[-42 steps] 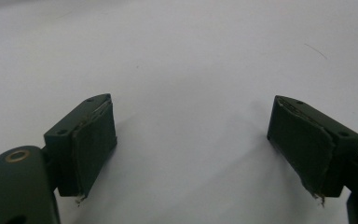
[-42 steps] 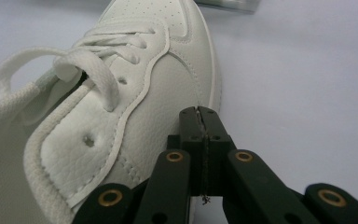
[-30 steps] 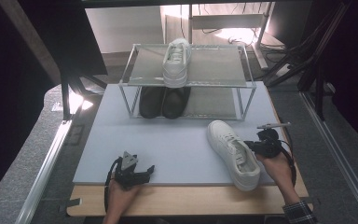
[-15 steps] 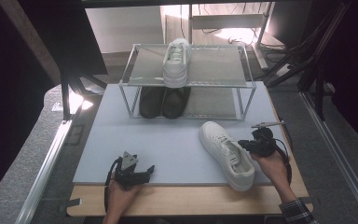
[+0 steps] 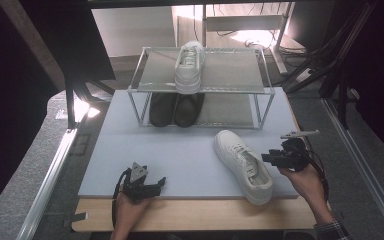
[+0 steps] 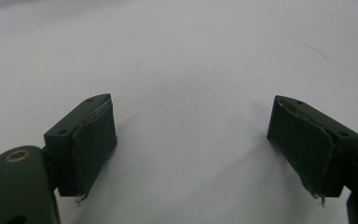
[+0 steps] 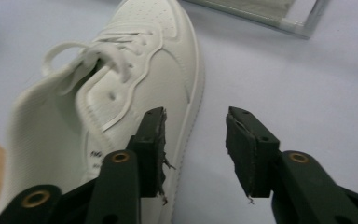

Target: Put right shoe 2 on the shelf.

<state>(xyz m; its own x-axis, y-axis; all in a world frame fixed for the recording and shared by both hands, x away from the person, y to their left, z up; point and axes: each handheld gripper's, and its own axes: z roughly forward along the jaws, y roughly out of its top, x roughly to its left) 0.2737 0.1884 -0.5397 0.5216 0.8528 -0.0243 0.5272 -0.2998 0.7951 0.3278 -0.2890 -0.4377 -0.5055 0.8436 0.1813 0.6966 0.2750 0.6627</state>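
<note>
A white sneaker (image 5: 242, 165) lies on the grey mat (image 5: 190, 150), toe toward the rack, heel over the mat's front edge. My right gripper (image 5: 270, 158) sits just off its right side, level with the ankle opening. Its jaws have just been opening. In the right gripper view the right gripper (image 7: 195, 116) is open with only bare mat in the gap, and the sneaker (image 7: 121, 93) lies left of the left jaw. My left gripper (image 5: 152, 185) rests at the mat's front left, and close up the left gripper (image 6: 191, 102) stands wide open over the mat.
A wire two-shelf rack (image 5: 260, 92) stands at the back of the mat. A second white sneaker (image 5: 189, 67) sits on its top shelf, and a pair of black shoes (image 5: 175, 107) on the lower one. A wooden table edge (image 5: 195, 215) runs along the front.
The white sneaker slid slightly left, then stayed put. The right gripper's jaws came apart and off the sneaker's side. The left gripper kept still.
</note>
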